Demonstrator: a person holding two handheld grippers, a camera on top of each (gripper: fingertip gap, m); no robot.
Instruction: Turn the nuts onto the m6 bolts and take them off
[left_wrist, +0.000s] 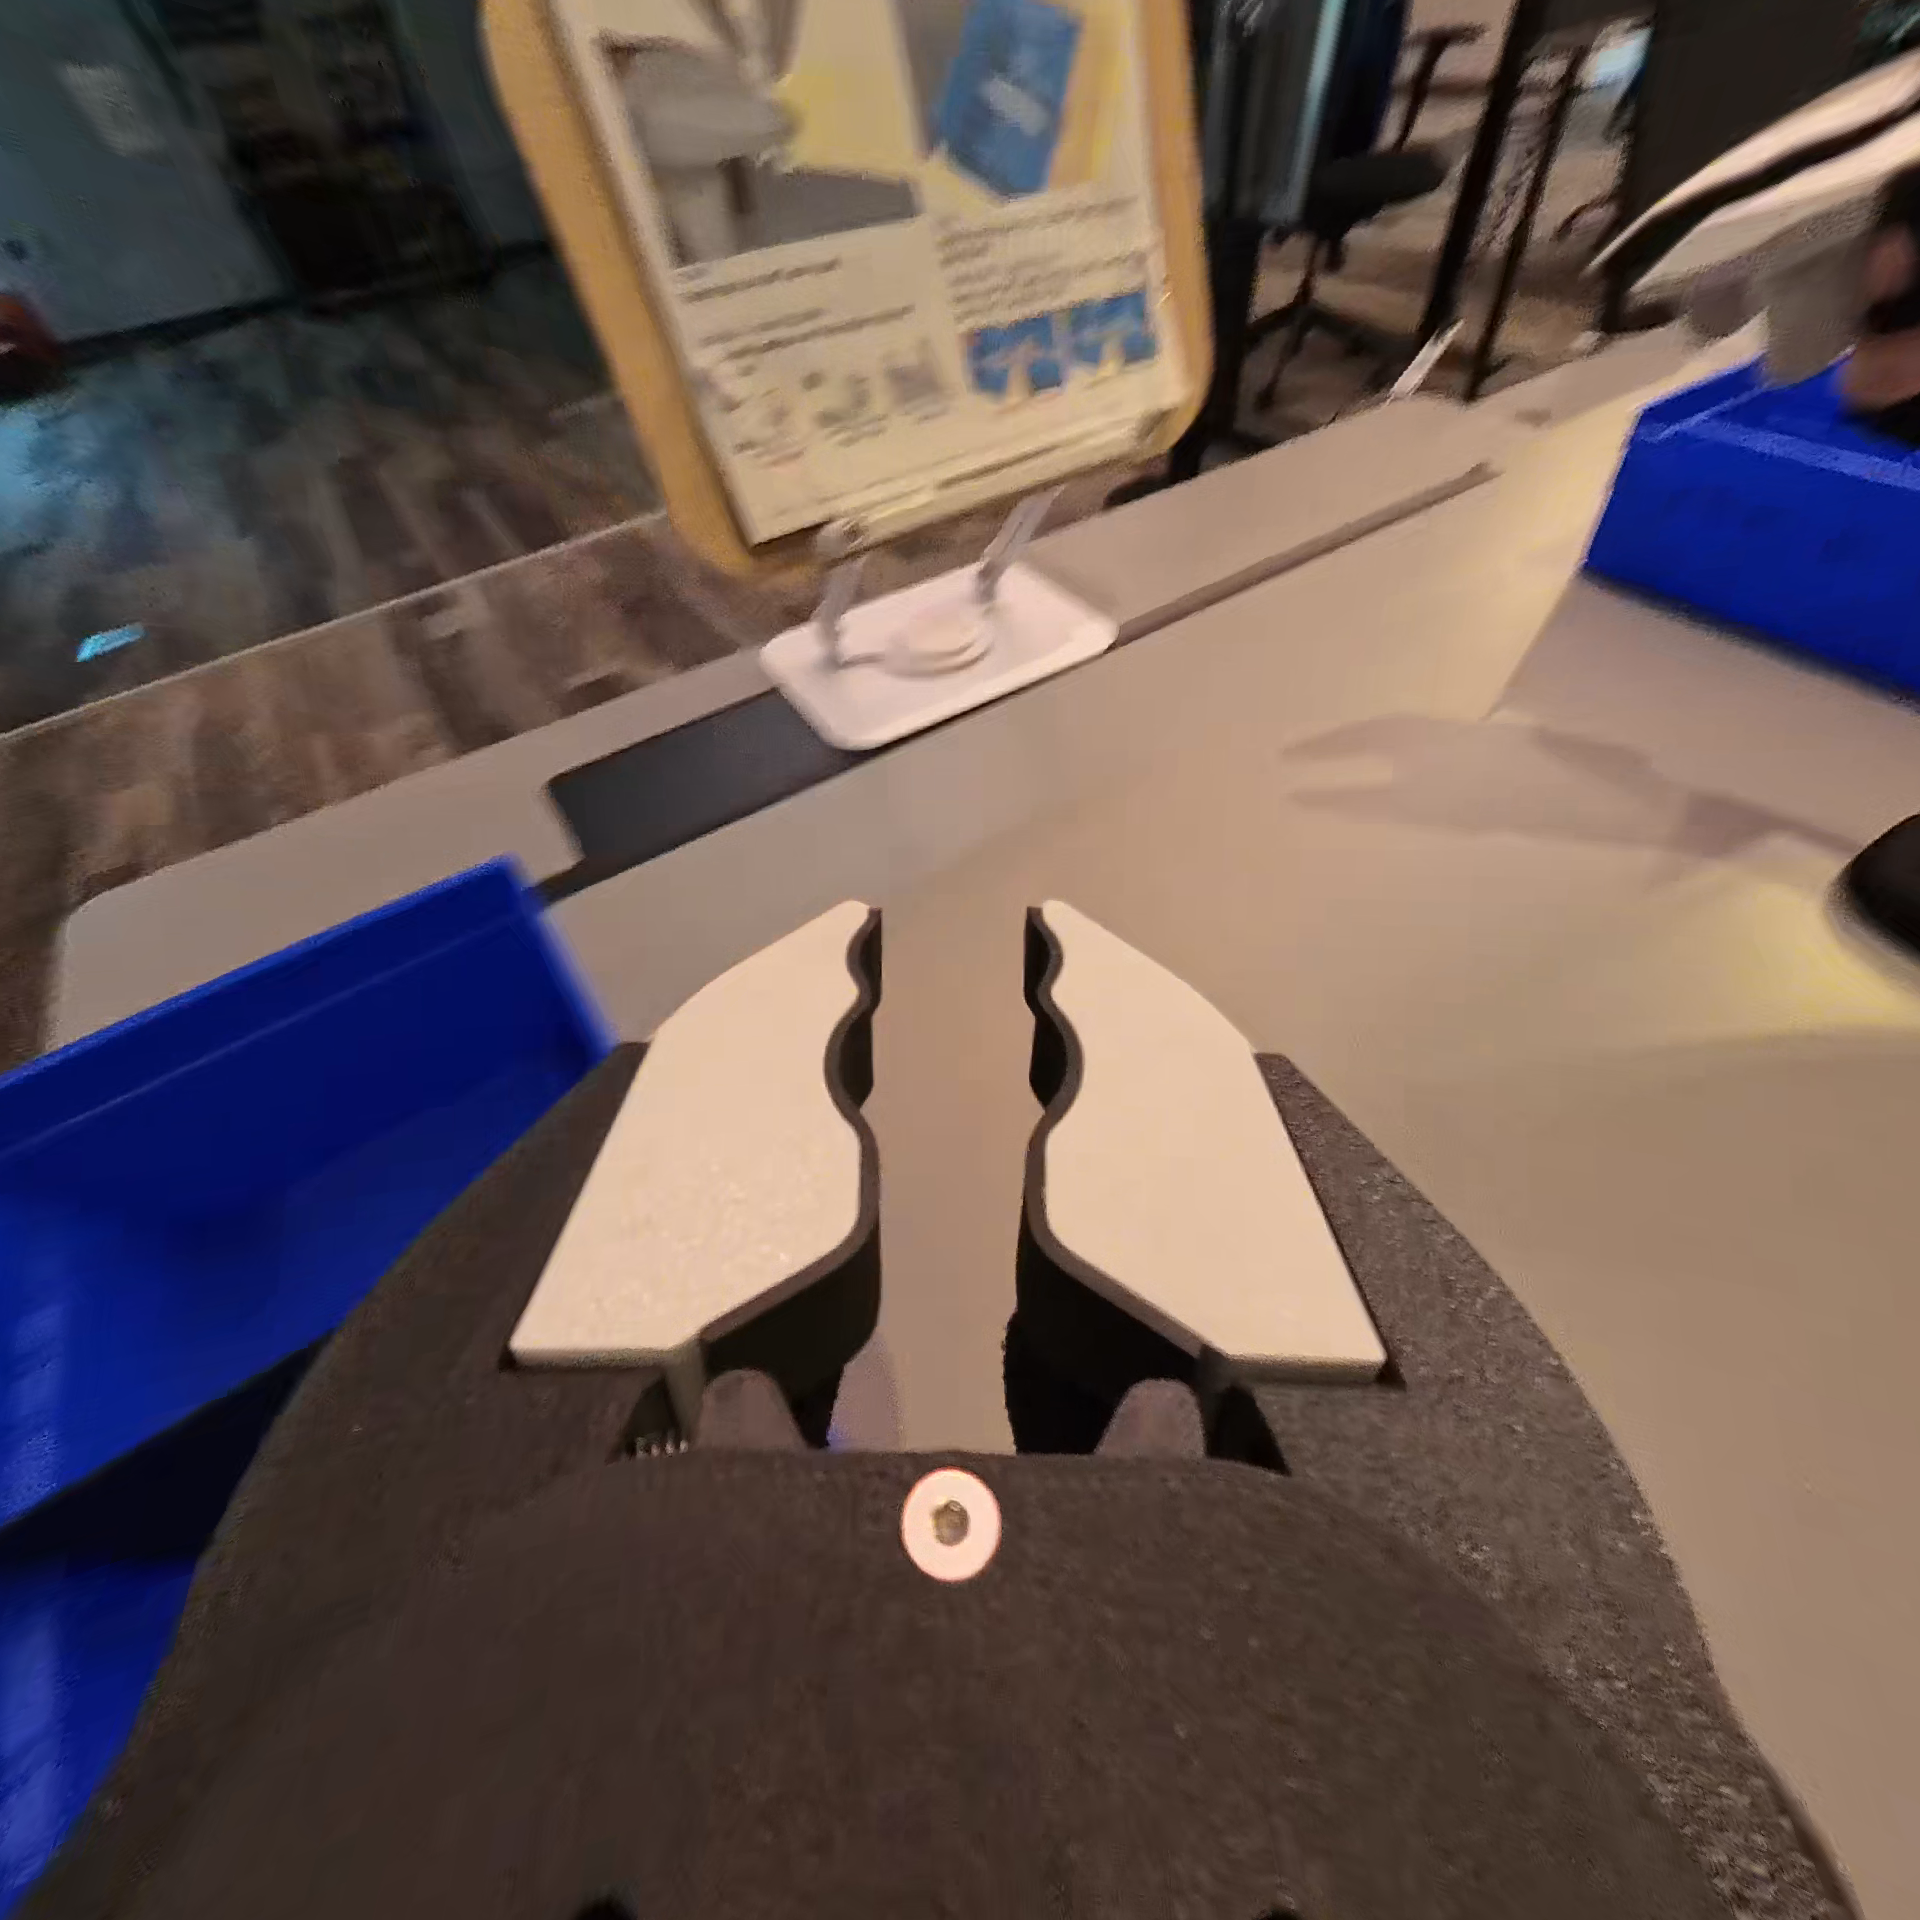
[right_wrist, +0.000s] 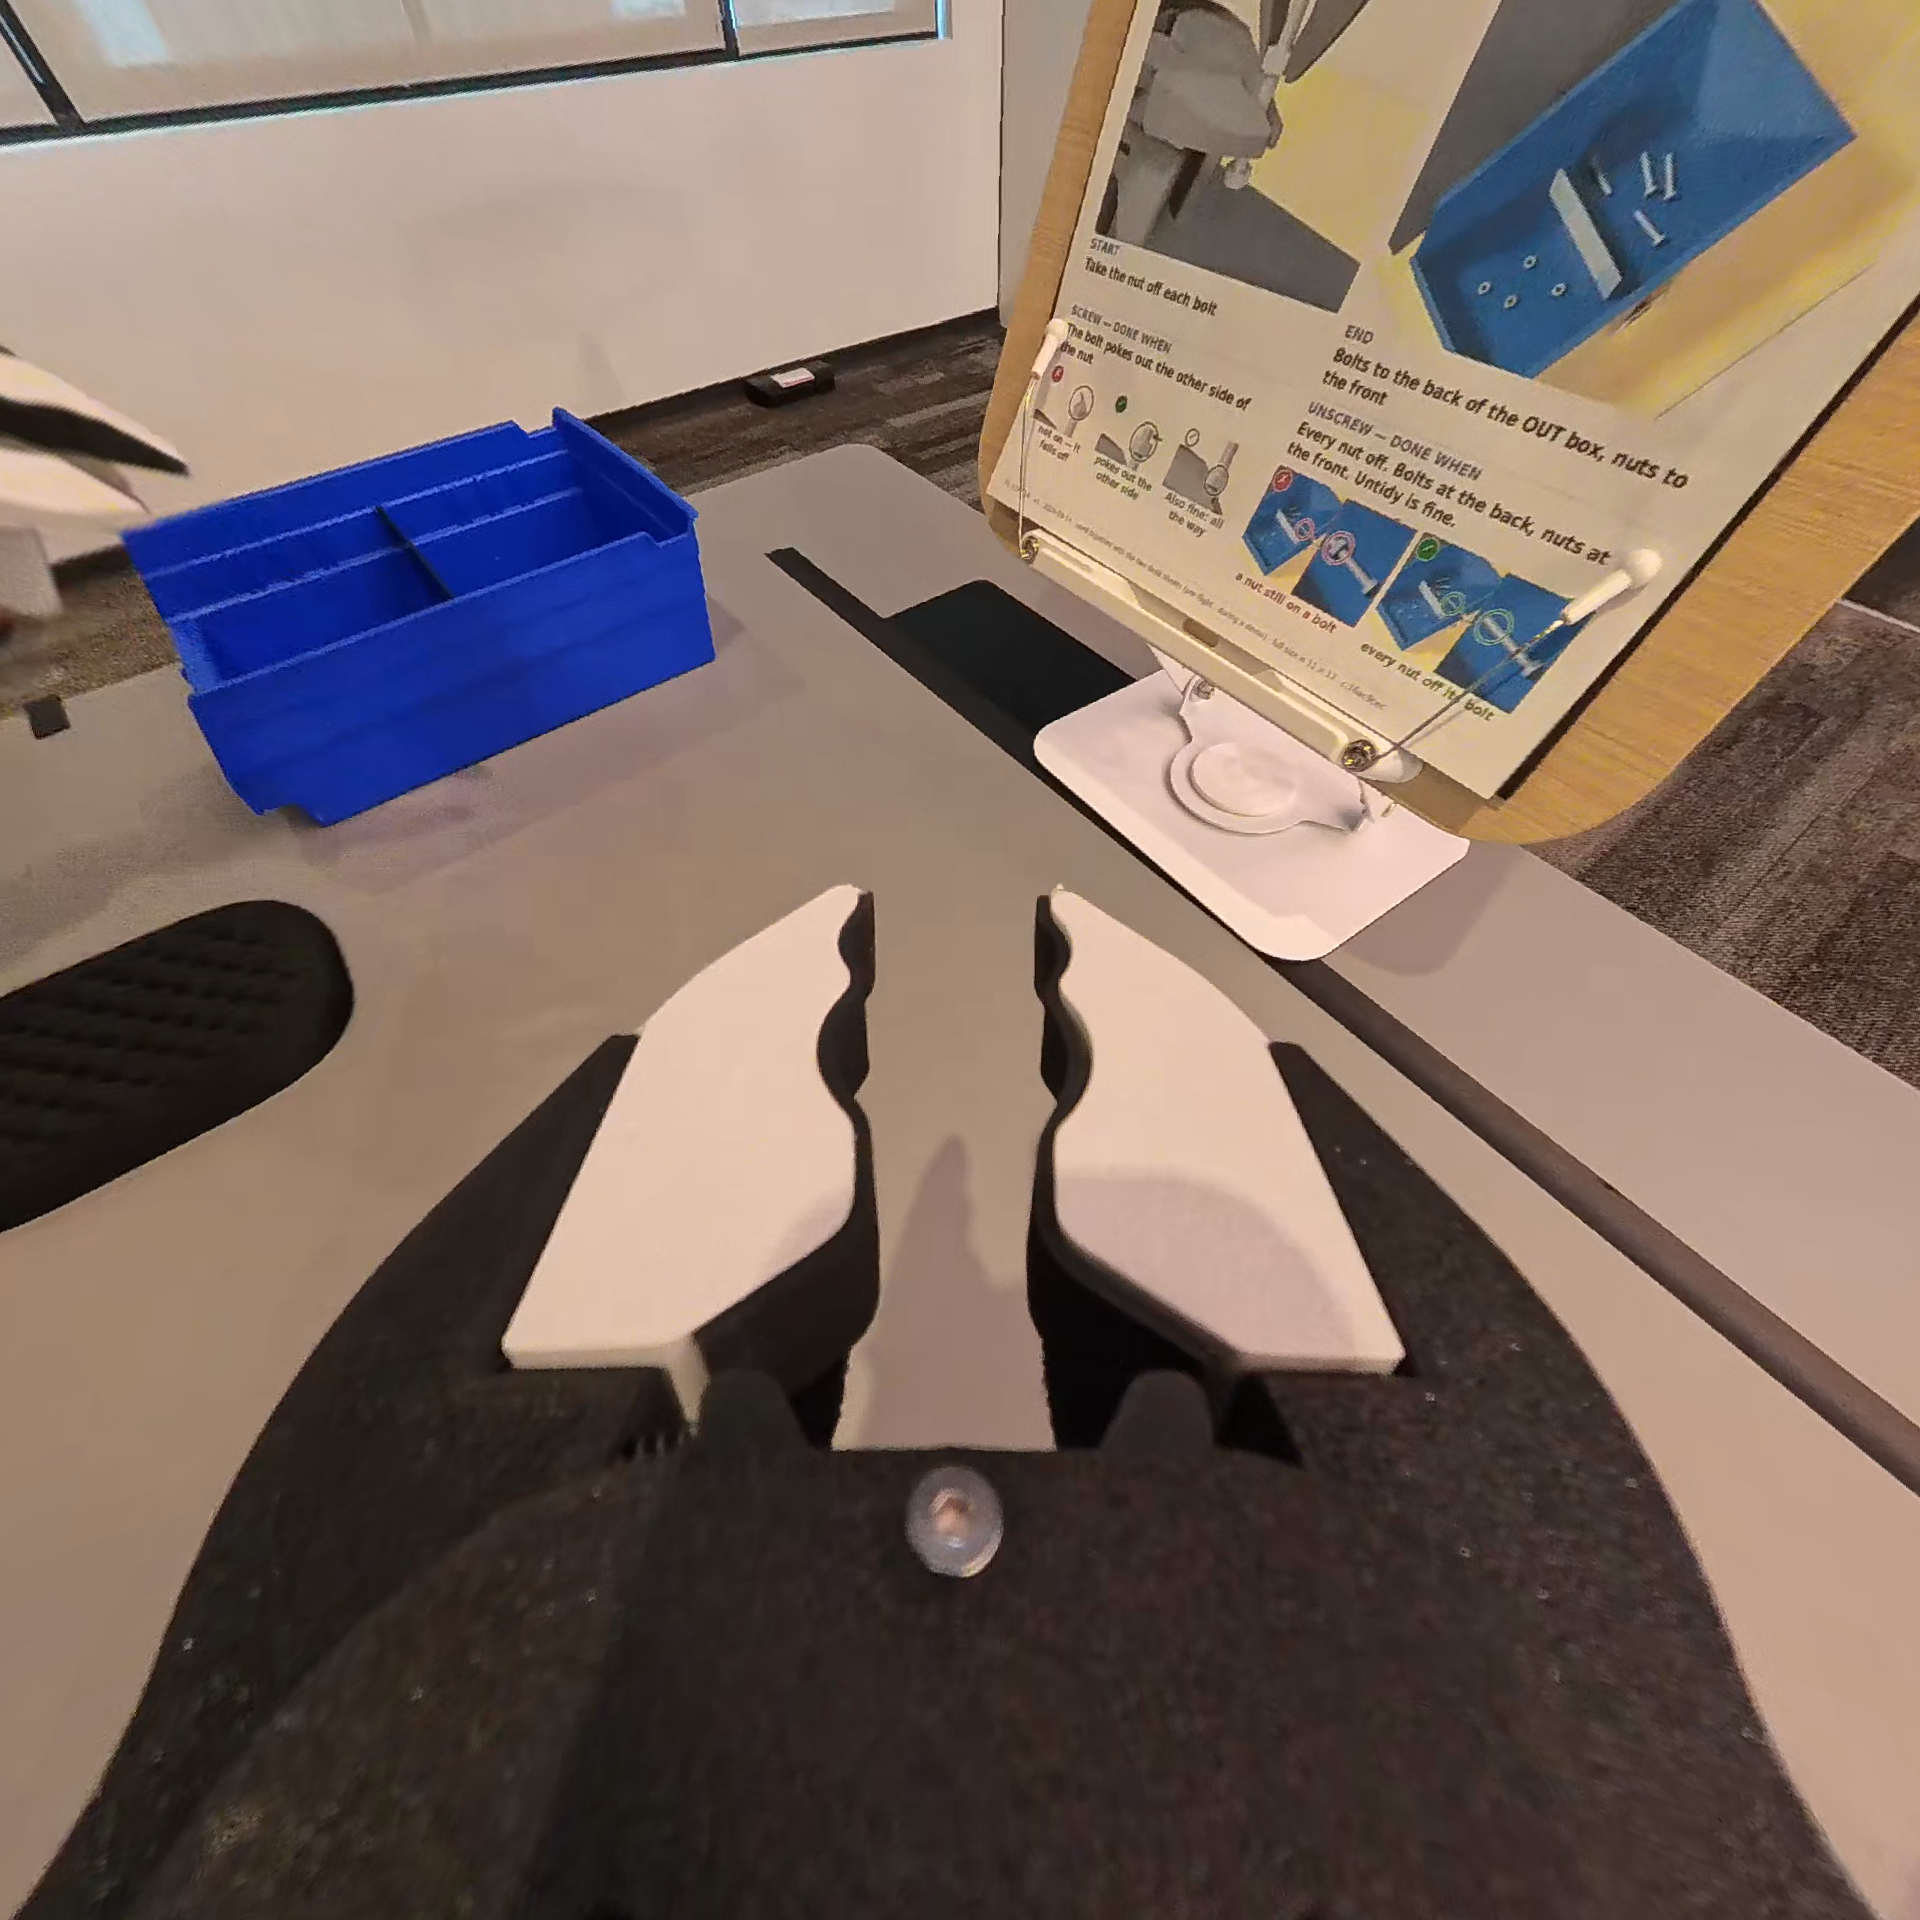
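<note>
No nuts or bolts show in either view. My left gripper (left_wrist: 953, 920) is open and empty, held low over the grey table (left_wrist: 1195, 831), with a blue bin (left_wrist: 260, 1091) close on its left. My right gripper (right_wrist: 954, 909) is open and empty above the same table (right_wrist: 727, 831). A blue bin with dividers (right_wrist: 416, 613) stands ahead to its left; the compartments that show look empty. Another blue bin (left_wrist: 1766, 520) sits at the far right of the left wrist view.
An instruction sheet on a wooden board stands on a white stand (left_wrist: 935, 644) at the table's far edge; it also shows in the right wrist view (right_wrist: 1247, 810). A black textured pad (right_wrist: 156, 1039) lies left of my right gripper. The other gripper's white fingers (right_wrist: 73, 436) show at the left edge. Across from one pair of fingers to the other is roughly 35 cm.
</note>
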